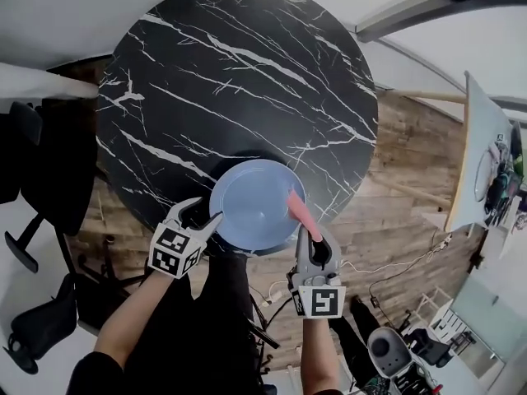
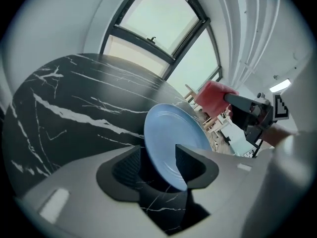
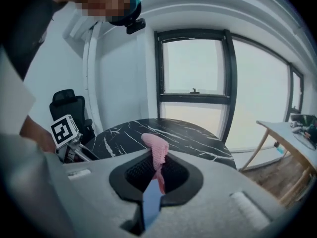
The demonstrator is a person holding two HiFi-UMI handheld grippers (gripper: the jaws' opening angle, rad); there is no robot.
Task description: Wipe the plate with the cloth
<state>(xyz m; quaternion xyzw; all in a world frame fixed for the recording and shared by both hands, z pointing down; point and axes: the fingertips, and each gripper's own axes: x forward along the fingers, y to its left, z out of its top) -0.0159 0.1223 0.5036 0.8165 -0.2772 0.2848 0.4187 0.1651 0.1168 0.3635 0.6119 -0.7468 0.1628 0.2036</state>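
I have both grippers down at the near edge of the round black marble table (image 1: 230, 81). The blue plate (image 1: 251, 208) lies on the tabletop right at that near edge, between my 2 tools.

My left gripper (image 1: 207, 212) sits at the plate's left rim. In the left gripper view its jaws stand wide apart, with the rim of the plate (image 2: 168, 133) reaching in between them. There is a clear gap on the left pad's side, so nothing is clamped there.

My right gripper (image 1: 309, 233) is at the plate's right side, jaws pinched together on the pink cloth (image 1: 296, 208). The cloth sticks out past the jaw tips and lies over the right part of the plate. In the right gripper view the cloth (image 3: 156, 150) stands up from between the pads, and a thin blue sliver shows below it; I cannot tell for sure what that is.

From the left gripper view I see the cloth (image 2: 213, 98) beyond the plate's far rim. A black office chair (image 3: 67, 103) stands behind the table, and a light desk (image 3: 287, 133) stands off to the right.
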